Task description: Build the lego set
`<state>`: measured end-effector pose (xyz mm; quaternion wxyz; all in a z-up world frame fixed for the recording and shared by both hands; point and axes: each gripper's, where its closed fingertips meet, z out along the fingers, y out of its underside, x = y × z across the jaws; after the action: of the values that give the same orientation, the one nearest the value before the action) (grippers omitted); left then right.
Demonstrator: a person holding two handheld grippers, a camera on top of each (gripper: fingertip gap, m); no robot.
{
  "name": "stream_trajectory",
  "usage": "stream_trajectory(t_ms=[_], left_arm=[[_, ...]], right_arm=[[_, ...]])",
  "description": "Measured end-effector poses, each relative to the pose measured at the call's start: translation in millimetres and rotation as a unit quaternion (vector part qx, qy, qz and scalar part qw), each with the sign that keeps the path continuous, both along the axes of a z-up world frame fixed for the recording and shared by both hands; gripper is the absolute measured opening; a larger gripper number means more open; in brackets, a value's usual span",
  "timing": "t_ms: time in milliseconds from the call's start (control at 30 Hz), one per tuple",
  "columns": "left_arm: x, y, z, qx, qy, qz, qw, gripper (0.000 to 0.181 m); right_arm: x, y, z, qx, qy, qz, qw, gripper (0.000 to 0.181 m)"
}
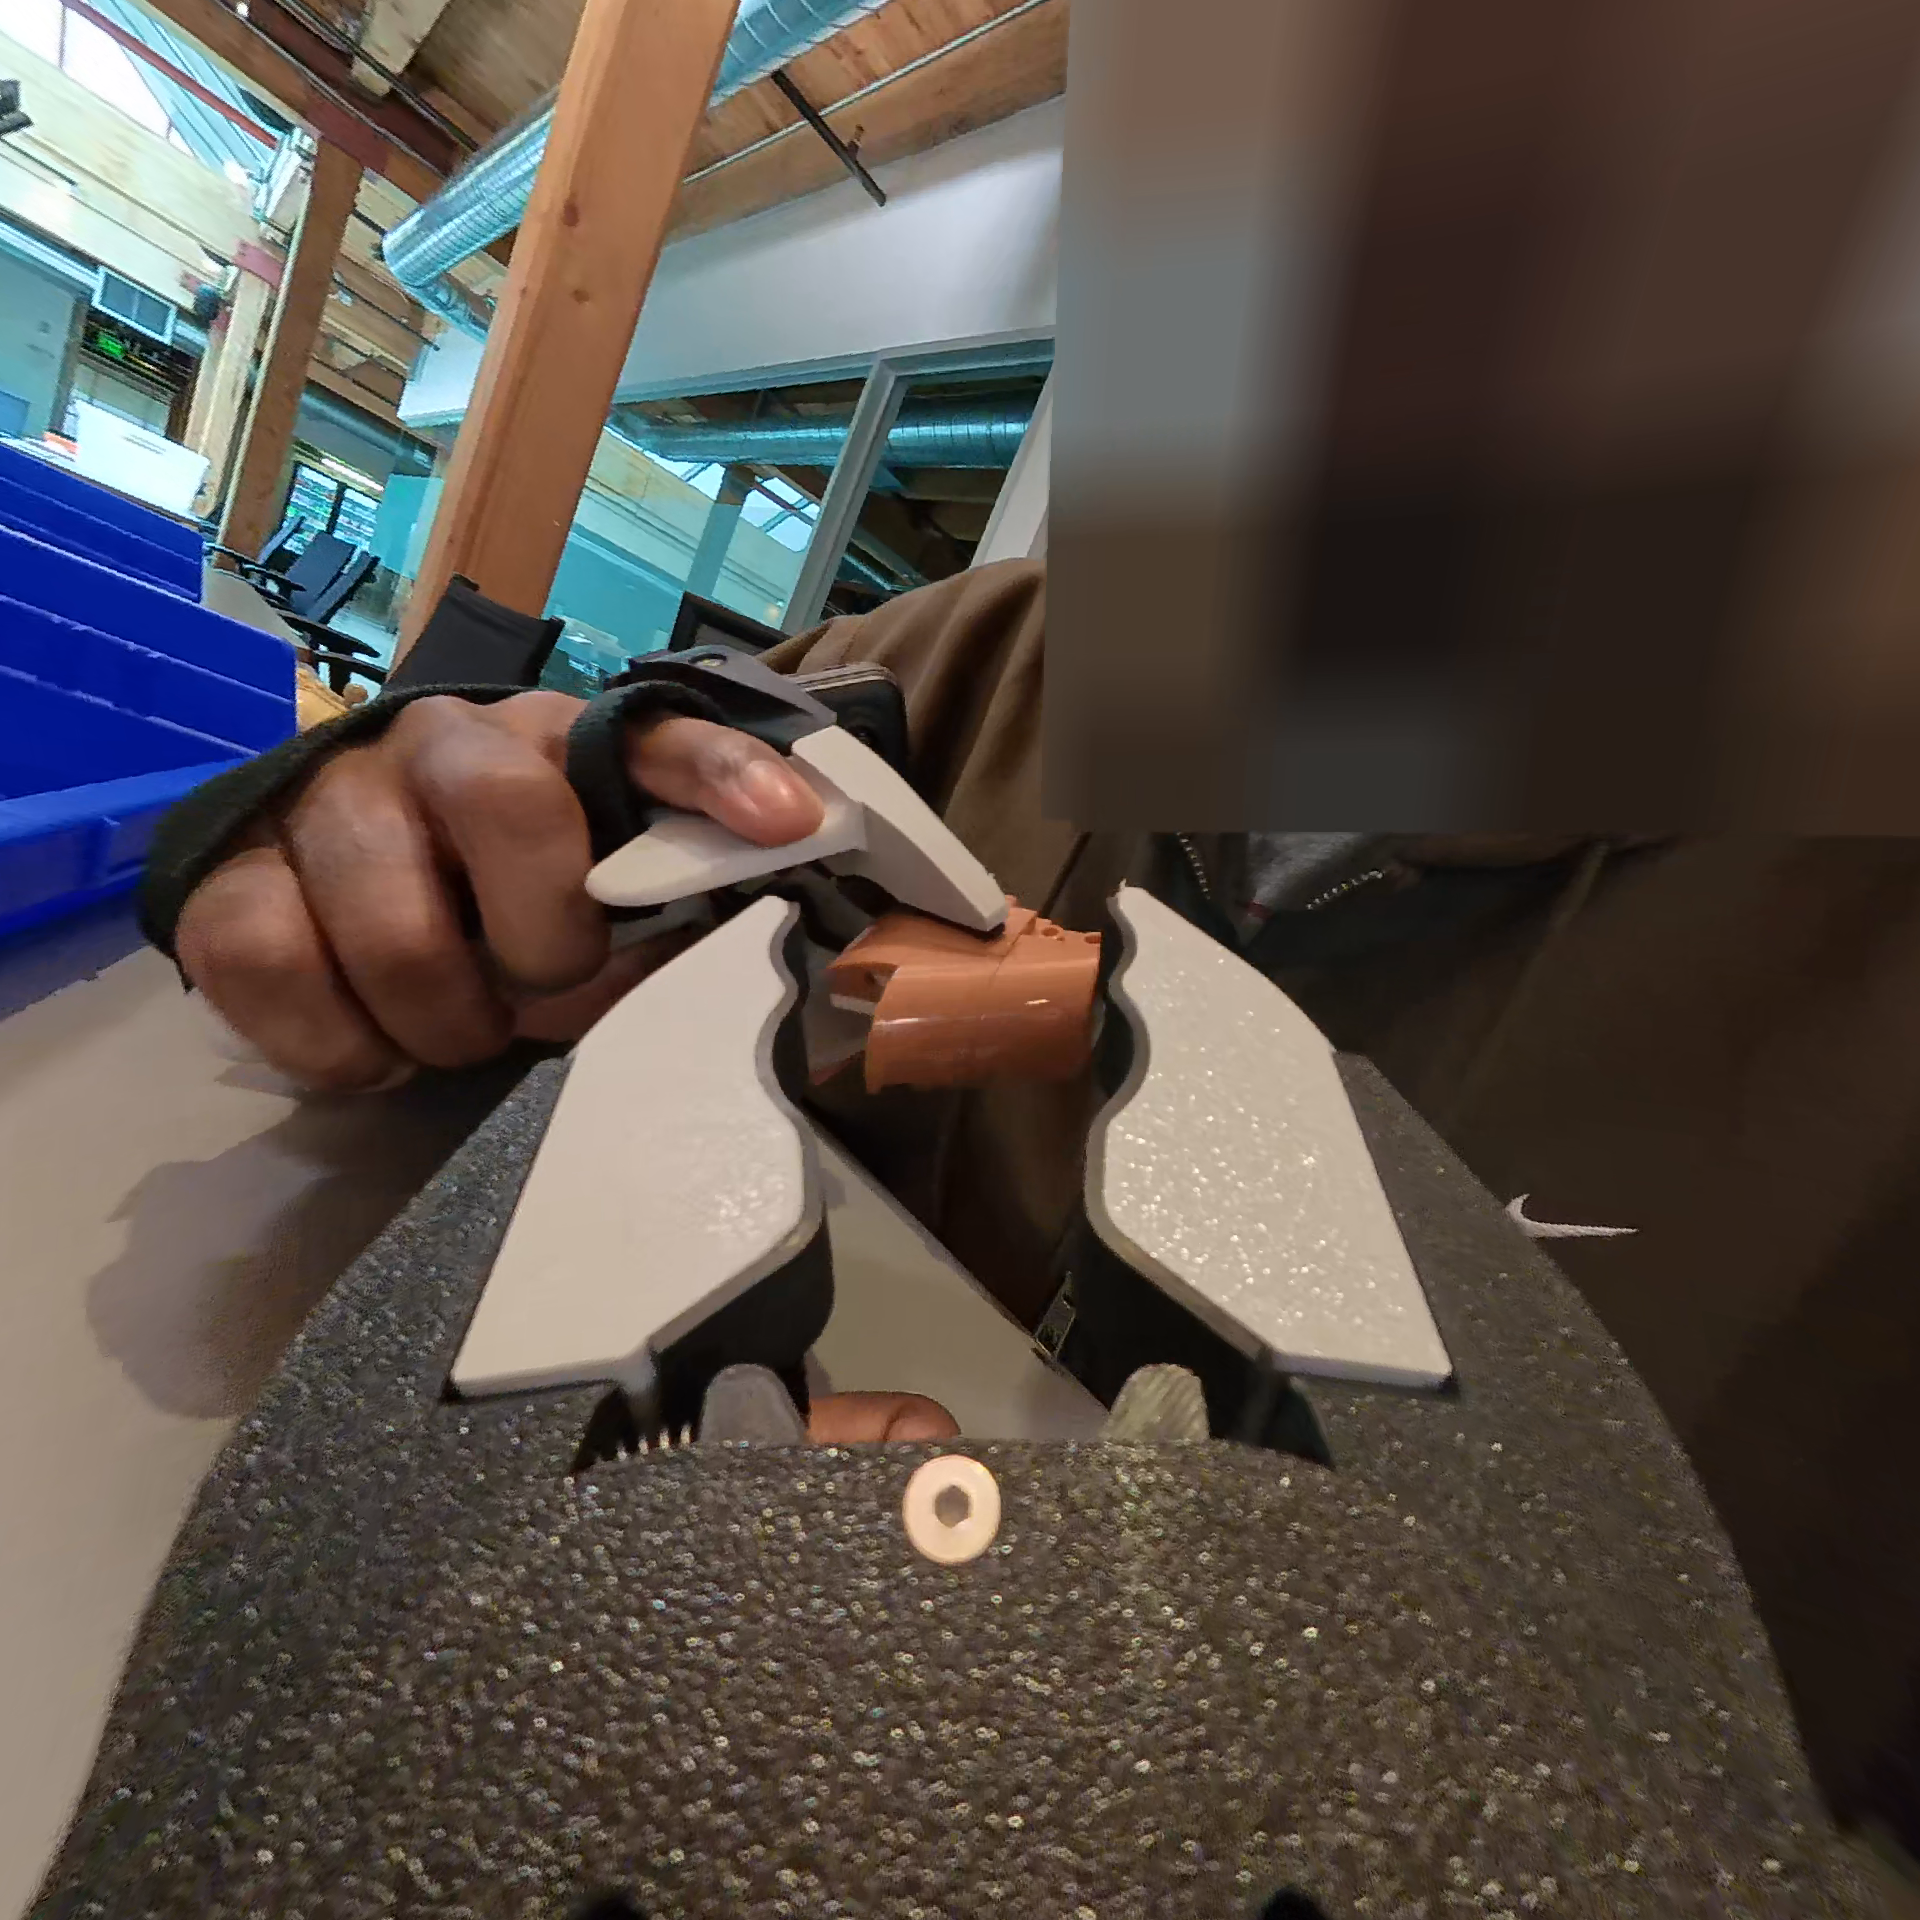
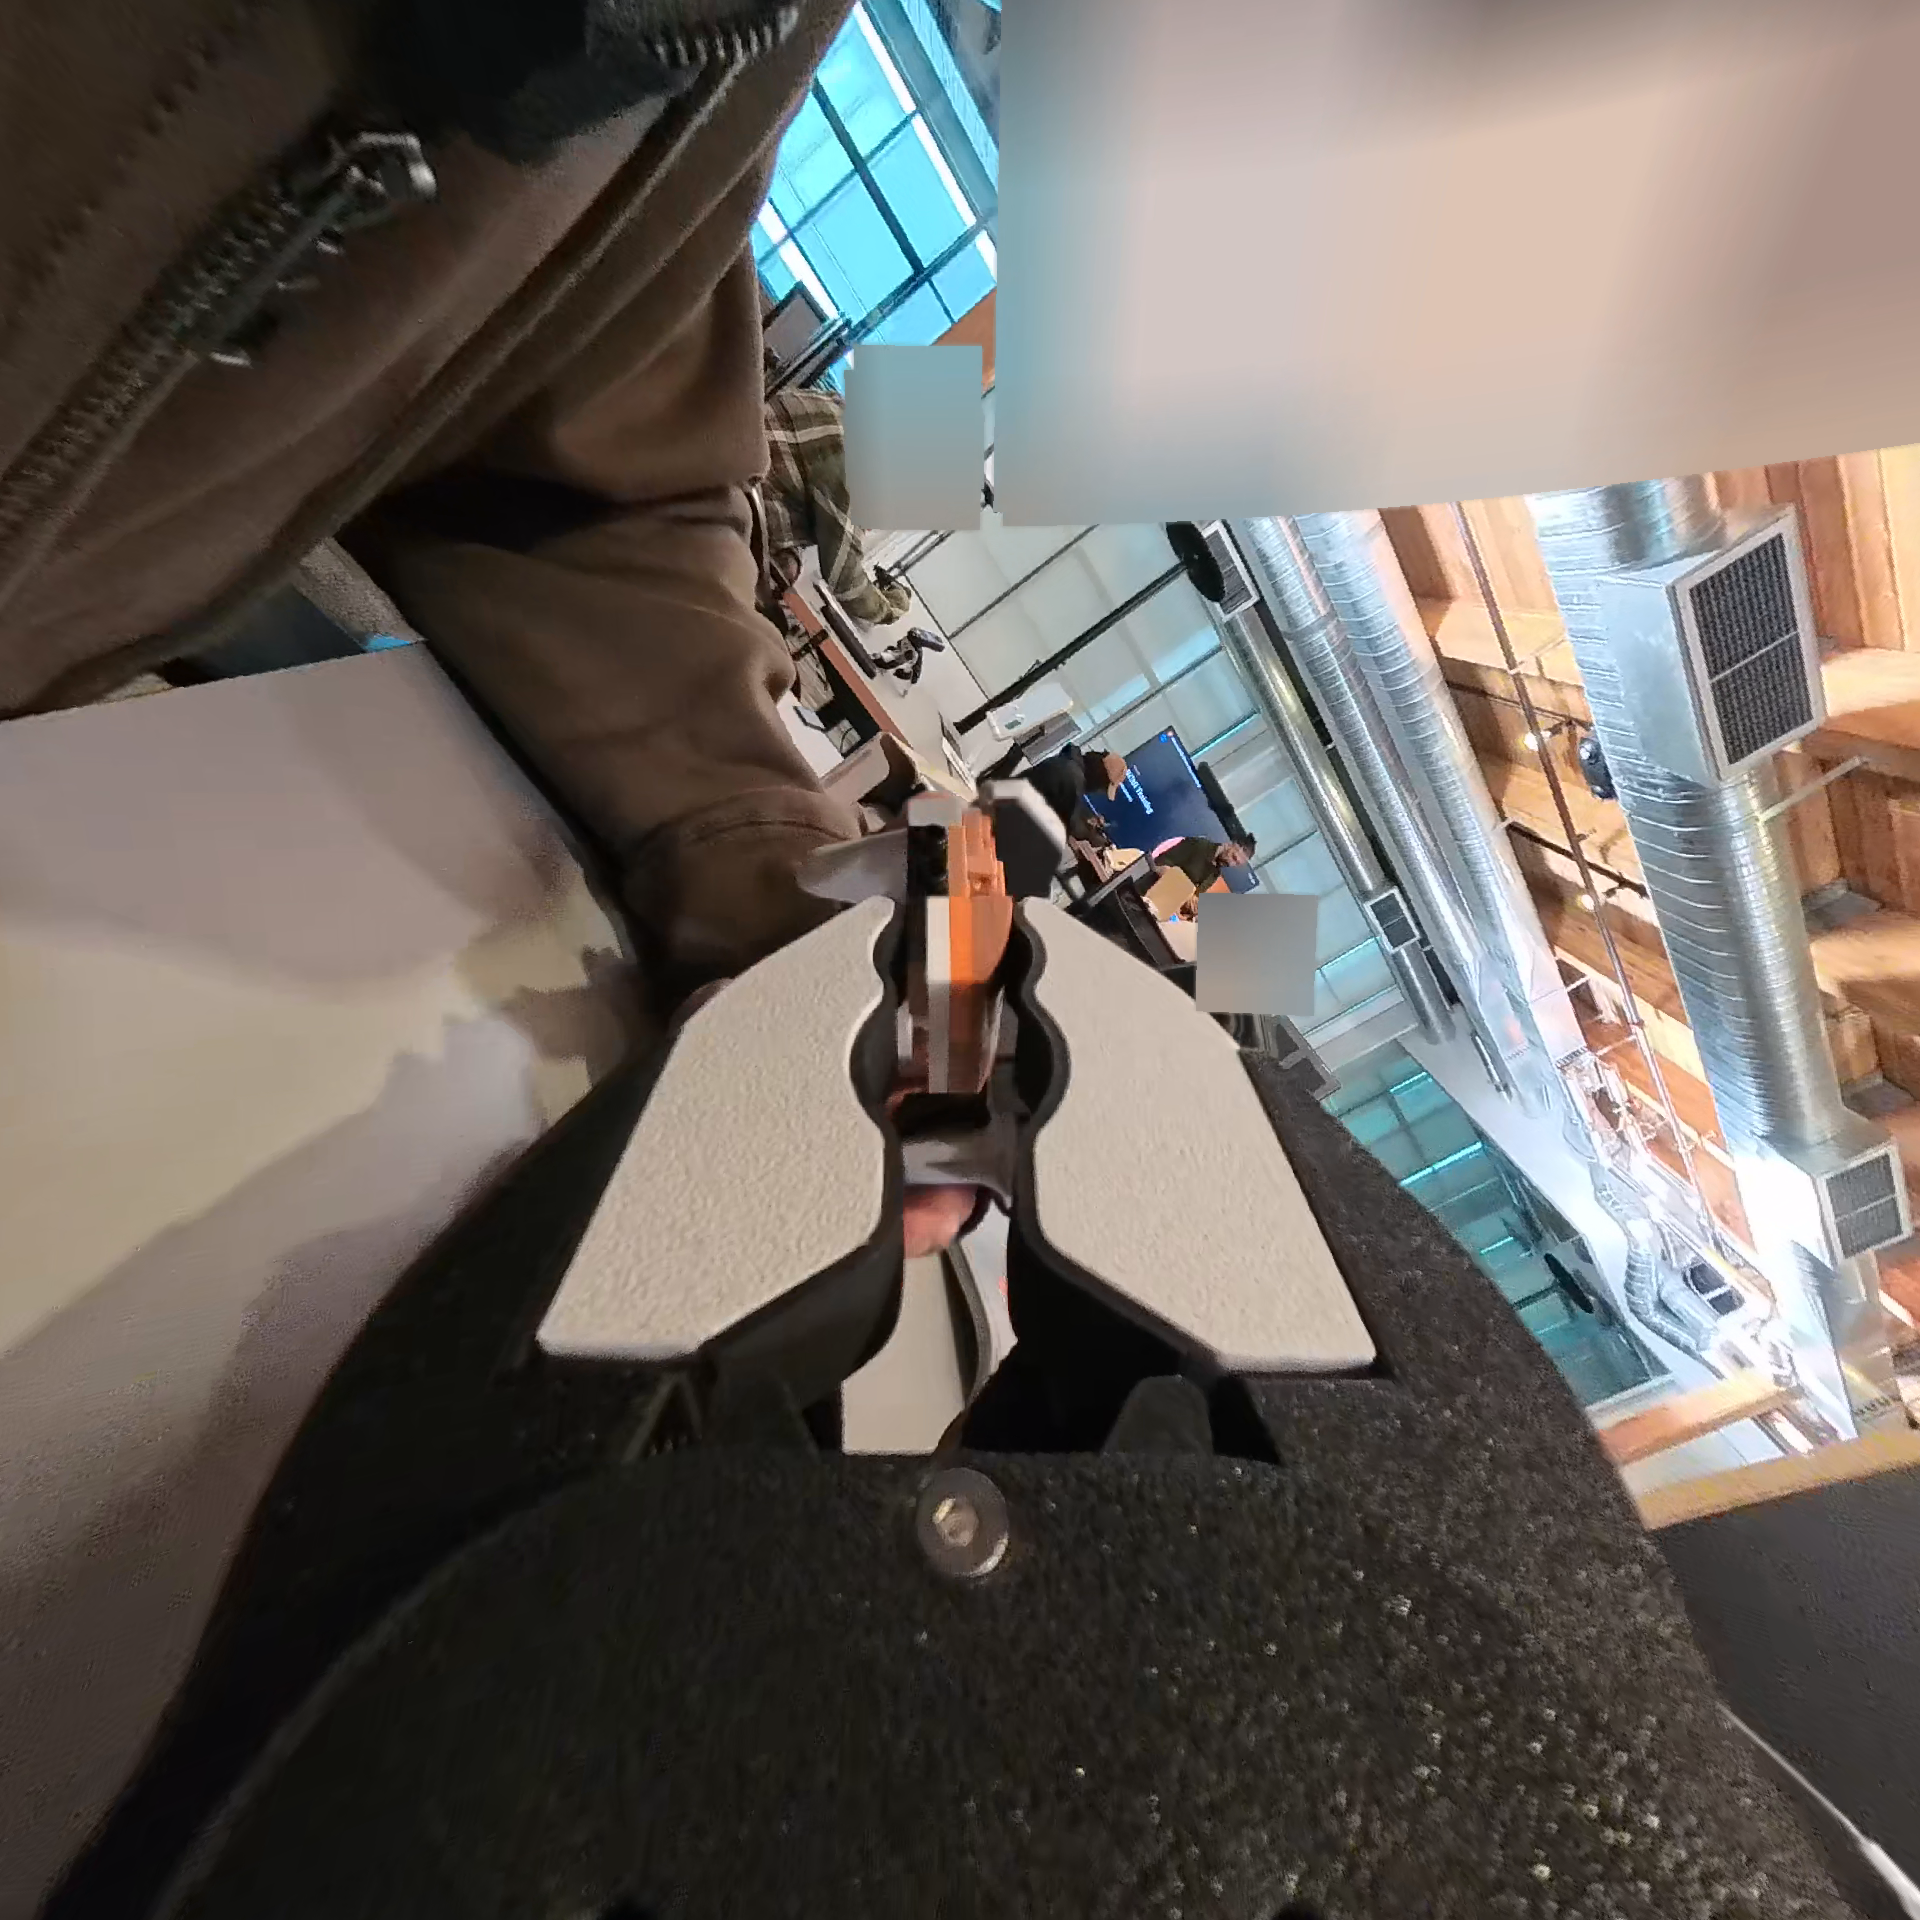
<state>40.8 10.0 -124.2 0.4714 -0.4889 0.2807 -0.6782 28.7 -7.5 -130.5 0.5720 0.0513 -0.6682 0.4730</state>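
A brown lego assembly (image 1: 977, 1003) is held in the air between my two grippers, in front of the person's jacket. My left gripper (image 1: 951, 935) is shut on it, with the grey fingertips at either end of the piece. My right gripper (image 1: 935, 873) comes in from the left in a hand, and its grey upper finger presses on the top of the assembly. In the right wrist view my right gripper (image 2: 954, 920) is shut narrowly on the brown and white lego assembly (image 2: 971, 966). The left gripper's fingertips (image 2: 1023, 831) show just beyond it.
A blue bin (image 1: 104, 727) stands at the left on the grey table (image 1: 156, 1195). The person's brown jacket (image 1: 1558, 1195) fills the right side close behind the lego. The hand (image 1: 395, 883) rests on the table. A wooden post (image 1: 561, 312) stands behind. The grippers are tip to tip, or close to it.
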Motion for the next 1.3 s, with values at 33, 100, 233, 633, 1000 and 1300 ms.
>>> stream_trajectory(t_ms=[33,100,233,633,1000,1300], left_arm=[[-0.1,-0.6,0.1,0.001,-0.001,-0.002,1.0,0.053],[0.4,-4.4,0.9,0.004,-0.004,-0.014,1.0,0.054],[-1.3,-2.5,2.0,-0.002,-0.013,-0.013,1.0,0.055],[6.5,-6.9,-0.2,0.001,-0.007,-0.034,0.999,0.055],[4.7,-6.6,0.6,0.02,0.001,-0.018,1.0,0.029],[-5.6,7.9,0.7,-0.022,-0.009,0.01,1.0,0.045]], right_arm=[[-1.4,1.2,-1.2,-0.002,-0.002,-0.002,1.0,0.017],[-4.2,4.7,-1.7,-0.009,-0.004,-0.007,1.0,0.017],[-6.3,6.3,-1.1,-0.02,-0.009,-0.006,1.0,0.017],[-0.4,-1.3,1.8,-0.037,-0.015,0.02,0.999,0.018],[-0.7,2.5,-0.9,-0.038,-0.014,0.006,0.999,0.027],[-1.3,12.8,-4.8,-0.012,0.005,-0.02,1.0,0.021]])
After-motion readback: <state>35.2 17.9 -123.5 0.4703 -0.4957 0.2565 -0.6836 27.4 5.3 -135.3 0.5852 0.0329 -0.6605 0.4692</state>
